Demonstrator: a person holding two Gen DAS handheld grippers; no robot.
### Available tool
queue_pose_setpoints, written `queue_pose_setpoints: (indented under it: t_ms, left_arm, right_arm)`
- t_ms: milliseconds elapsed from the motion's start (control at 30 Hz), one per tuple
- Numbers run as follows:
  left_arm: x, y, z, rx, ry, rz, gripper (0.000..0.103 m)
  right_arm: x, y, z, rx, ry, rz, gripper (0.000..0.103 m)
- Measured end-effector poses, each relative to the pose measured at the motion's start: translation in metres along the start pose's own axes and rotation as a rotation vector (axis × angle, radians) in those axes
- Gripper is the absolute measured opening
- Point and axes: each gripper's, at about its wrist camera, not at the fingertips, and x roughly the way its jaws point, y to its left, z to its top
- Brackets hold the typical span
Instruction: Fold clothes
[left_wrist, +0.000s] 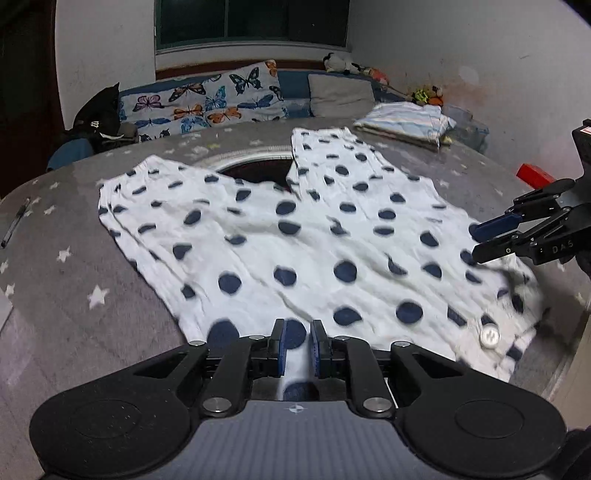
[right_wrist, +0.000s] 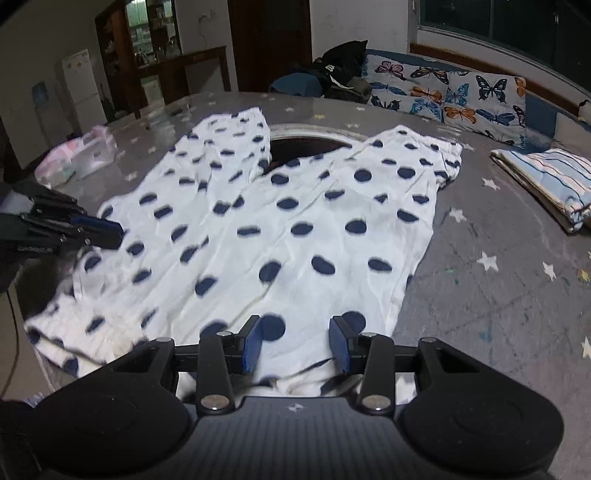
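Note:
A white garment with dark blue dots (left_wrist: 295, 240) (right_wrist: 295, 221) lies spread flat on a round table with a grey star-print cover (left_wrist: 74, 277) (right_wrist: 498, 295), its two legs pointing away. My left gripper (left_wrist: 298, 345) is nearly closed at the garment's near hem, with dotted fabric pinched between its blue pads. In the right wrist view the left gripper (right_wrist: 114, 230) touches the garment's left edge. My right gripper (right_wrist: 295, 343) stands open over the other end of that hem, fabric beneath the gap. The left wrist view shows the right gripper (left_wrist: 476, 242) with its fingers apart at the garment's right side.
A dark round opening (left_wrist: 258, 171) (right_wrist: 306, 146) in the table shows between the garment's legs. A folded striped cloth (left_wrist: 406, 120) (right_wrist: 546, 177) lies at the far side. A clear plastic box (right_wrist: 81, 155), a red object (left_wrist: 533, 177) and a pen (left_wrist: 14, 225) rest near the edges. Butterfly cushions (left_wrist: 207, 99) lie beyond.

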Motion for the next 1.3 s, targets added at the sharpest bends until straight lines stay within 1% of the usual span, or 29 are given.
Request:
queue_pose_setpoints:
  t_ms: [133,267,367,533,667,733,800,1033,1167,1300]
  left_arm:
    - [0.01,0.011,0.023,-0.021,-0.035,0.034,0.016]
    - [0.031,0.031,0.049,-0.054,-0.047,0.091,0.016]
    - [0.051,0.053,0.064,-0.092,-0.037,0.142,0.016]
    - [0.08,0.086,0.077,-0.156,-0.01,0.197,0.016]
    - [0.094,0.096,0.078,-0.15,0.001,0.23,0.016]
    - [0.096,0.098,0.077,-0.141,-0.007,0.234,0.016]
    - [0.096,0.098,0.077,-0.128,-0.008,0.25,0.016]
    - [0.094,0.106,0.076,-0.128,-0.015,0.302,0.017]
    - [0.093,0.111,0.075,-0.129,-0.019,0.332,0.016]
    - [0.095,0.109,0.077,-0.107,-0.02,0.356,0.017]
  right_arm:
    - [0.004,-0.01,0.023,-0.004,-0.04,-0.013,0.04]
    - [0.021,-0.029,0.051,-0.001,-0.066,-0.045,0.04]
    - [0.038,-0.047,0.072,0.012,-0.076,-0.075,0.04]
    - [0.075,-0.078,0.1,0.044,-0.068,-0.106,0.04]
    - [0.105,-0.095,0.112,0.055,-0.06,-0.134,0.04]
    - [0.117,-0.102,0.114,0.063,-0.049,-0.153,0.04]
    - [0.123,-0.108,0.113,0.073,-0.046,-0.148,0.039]
    - [0.121,-0.119,0.108,0.062,-0.059,-0.191,0.038]
    - [0.117,-0.128,0.108,0.102,-0.08,-0.206,0.037]
    - [0.117,-0.137,0.109,0.15,-0.098,-0.224,0.038]
